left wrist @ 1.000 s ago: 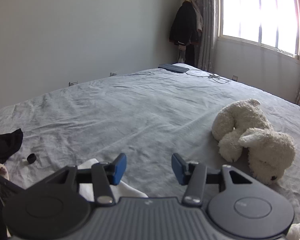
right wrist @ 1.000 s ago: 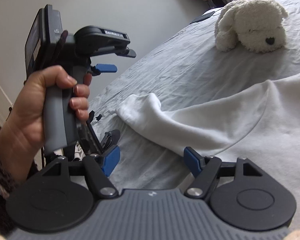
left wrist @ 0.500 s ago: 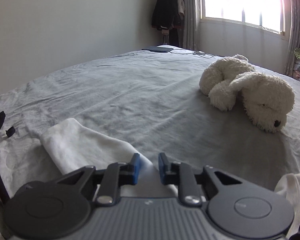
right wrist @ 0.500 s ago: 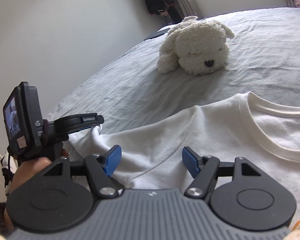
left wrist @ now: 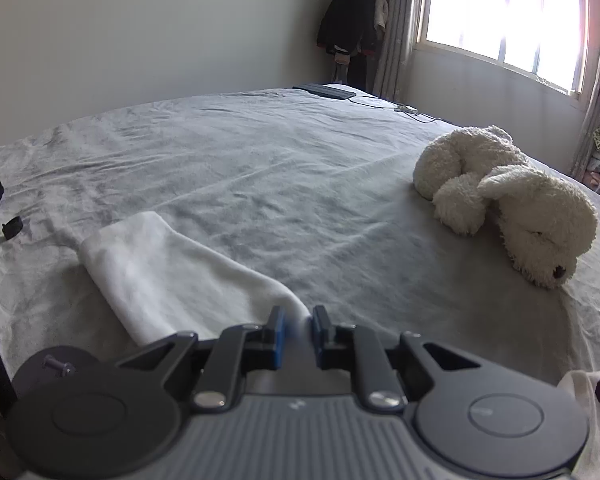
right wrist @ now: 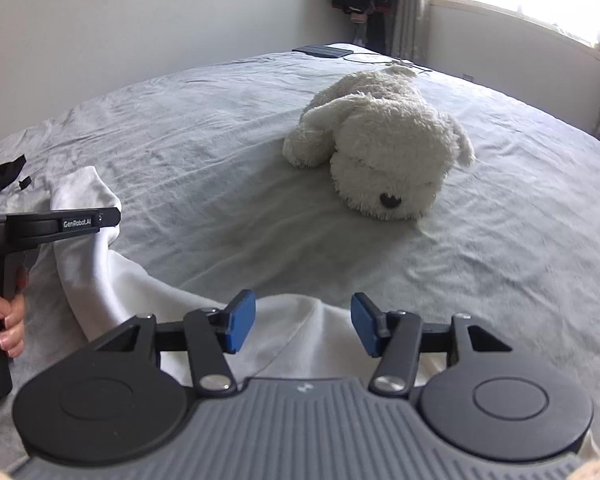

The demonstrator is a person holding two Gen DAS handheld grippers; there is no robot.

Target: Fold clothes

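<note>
White cotton shirt (left wrist: 168, 276) lay on the grey bedsheet (left wrist: 280, 184), its sleeve reaching toward ten o'clock. Left gripper (left wrist: 298, 330) was closing, blue pads pinching a ridge of the shirt. Right gripper (right wrist: 303, 322) was closing over the shirt's edge, pads apart. Plush dog (right wrist: 380, 148) lay at one o'clock.

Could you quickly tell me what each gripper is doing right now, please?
Left gripper: closing on the white shirt.
Right gripper: closing over the shirt's edge, pads not yet pressing it.
</note>
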